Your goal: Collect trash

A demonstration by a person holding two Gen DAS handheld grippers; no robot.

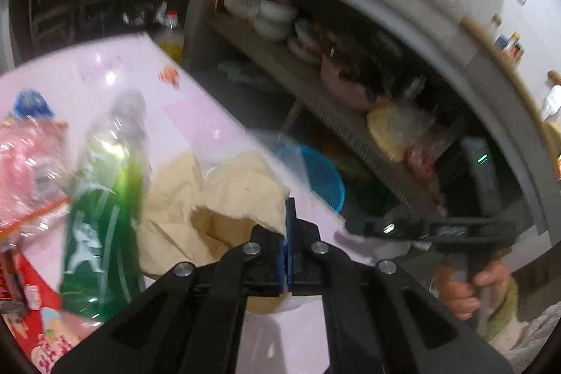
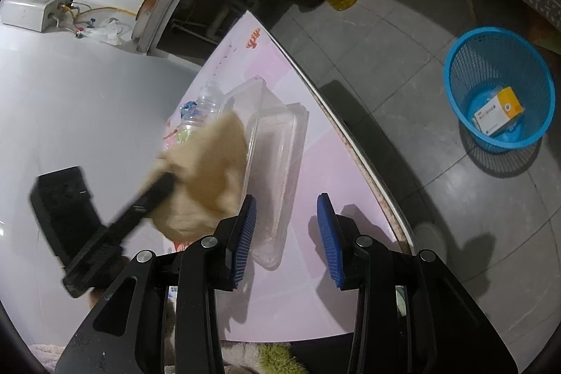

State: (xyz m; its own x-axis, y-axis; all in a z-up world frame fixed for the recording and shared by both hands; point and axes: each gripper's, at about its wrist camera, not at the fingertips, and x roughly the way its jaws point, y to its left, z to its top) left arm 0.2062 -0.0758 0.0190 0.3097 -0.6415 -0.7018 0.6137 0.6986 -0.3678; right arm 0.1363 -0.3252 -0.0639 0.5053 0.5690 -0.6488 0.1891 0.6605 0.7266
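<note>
Left gripper (image 1: 286, 233) clamped tight on the crumpled beige paper wad (image 1: 224, 198), lifting. Right gripper (image 2: 286, 233) part open, empty. Next: carry it to the blue mesh plastic bin (image 2: 455, 72) at 2 o'clock, release.

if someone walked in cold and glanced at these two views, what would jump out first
Probably the crumpled beige paper, pinched in the shut left gripper over the pink table. Next, the bright blue basket standing on the grey floor beyond the table's edge, with a small box lying inside. The green bottle lies on the table left of the paper, while the right gripper hangs open and empty.
</note>
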